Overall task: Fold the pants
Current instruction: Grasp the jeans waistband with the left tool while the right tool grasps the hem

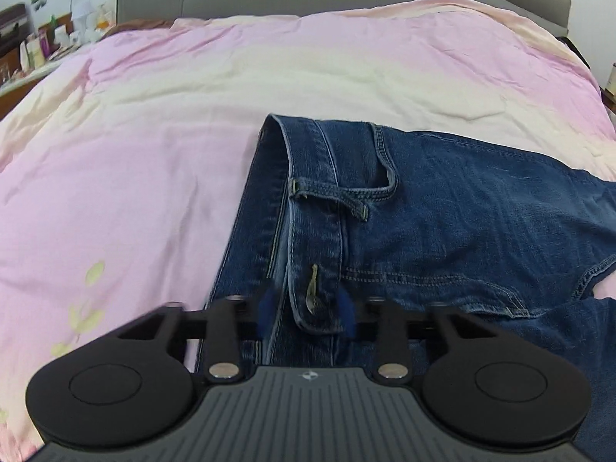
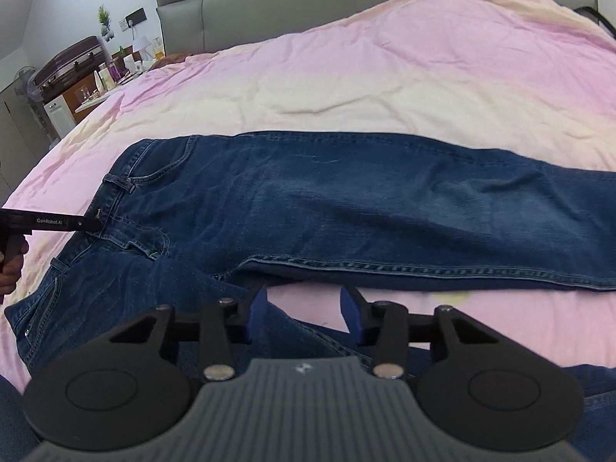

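Both grippers, left gripper astride the jeans waistband, right gripper part-open, empty.

Left gripper tipped steeply down, blue pads sitting narrow on either side of a fold of the jeans waistband, contact blurry so can't call it a grip. Right gripper also angled down, pads further apart, straddling the near leg's edge. Bare hand on the left handle.
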`<state>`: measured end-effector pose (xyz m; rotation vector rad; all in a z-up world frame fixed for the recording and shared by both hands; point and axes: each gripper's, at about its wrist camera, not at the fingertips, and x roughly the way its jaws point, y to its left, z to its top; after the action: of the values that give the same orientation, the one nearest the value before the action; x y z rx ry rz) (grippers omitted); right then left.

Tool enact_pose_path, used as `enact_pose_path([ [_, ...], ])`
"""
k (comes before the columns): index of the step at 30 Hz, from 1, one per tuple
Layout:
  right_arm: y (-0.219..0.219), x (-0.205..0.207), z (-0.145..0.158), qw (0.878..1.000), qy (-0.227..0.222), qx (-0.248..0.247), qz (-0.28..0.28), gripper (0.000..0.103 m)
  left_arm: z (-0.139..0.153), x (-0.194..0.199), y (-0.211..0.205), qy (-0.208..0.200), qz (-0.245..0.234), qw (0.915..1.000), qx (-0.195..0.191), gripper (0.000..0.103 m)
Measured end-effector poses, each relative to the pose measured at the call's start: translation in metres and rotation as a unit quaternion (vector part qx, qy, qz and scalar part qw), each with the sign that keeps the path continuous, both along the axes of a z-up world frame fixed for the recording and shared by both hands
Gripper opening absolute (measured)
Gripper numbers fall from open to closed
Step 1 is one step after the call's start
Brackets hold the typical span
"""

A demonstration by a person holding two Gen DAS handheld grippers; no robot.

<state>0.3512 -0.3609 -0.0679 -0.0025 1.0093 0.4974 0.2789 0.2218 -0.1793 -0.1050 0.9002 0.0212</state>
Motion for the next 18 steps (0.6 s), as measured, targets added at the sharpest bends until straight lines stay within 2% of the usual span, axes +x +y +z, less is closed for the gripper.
enact_pose_path([
  [1,0.006,0.007,-0.007,1.0,0.011,0.006,-0.001,0.04,0.0,0.002,0.001,-0.002,0.003,1.0,-0.005,0.012],
  [2,0.012,0.014,-0.013,1.0,0.024,0.014,-0.006,0.04,0.001,0.004,0.001,-0.008,0.004,0.9999,-0.005,0.005],
  [6,0.029,0.033,-0.032,0.996,0.063,0.048,-0.028,0.041,0.016,0.0,0.0,-0.047,0.01,0.9988,0.006,0.003],
  [9,0.033,0.042,-0.041,0.992,0.09,0.069,-0.059,0.046,0.032,-0.004,0.003,-0.073,0.022,0.9971,0.006,0.003],
  [10,0.035,0.046,-0.045,0.99,0.099,0.073,-0.067,0.042,0.037,-0.005,0.004,-0.08,0.029,0.9963,0.005,0.003],
  [11,0.036,0.048,-0.047,0.989,0.104,0.072,-0.072,0.035,0.041,-0.006,0.006,-0.088,0.035,0.9955,0.002,0.003],
  [12,0.038,0.05,-0.047,0.99,0.101,0.066,-0.072,0.013,0.047,-0.007,0.008,-0.099,0.043,0.9942,-0.002,0.002],
  [13,0.041,0.051,-0.044,0.992,0.091,0.06,-0.071,0.0,0.051,-0.008,0.01,-0.108,0.051,0.9928,-0.005,0.002],
  [16,0.039,0.049,-0.018,0.996,0.004,0.058,-0.074,0.0,0.052,-0.003,0.015,-0.111,0.059,0.992,0.007,0.001],
  [17,0.039,0.049,-0.009,0.996,-0.026,0.046,-0.075,0.0,0.046,0.001,0.017,-0.098,0.072,0.9923,0.024,0.0],
  [18,0.038,0.052,-0.004,0.995,-0.037,0.041,-0.077,0.0,0.04,0.006,0.019,-0.088,0.095,0.9898,0.059,0.0],
])
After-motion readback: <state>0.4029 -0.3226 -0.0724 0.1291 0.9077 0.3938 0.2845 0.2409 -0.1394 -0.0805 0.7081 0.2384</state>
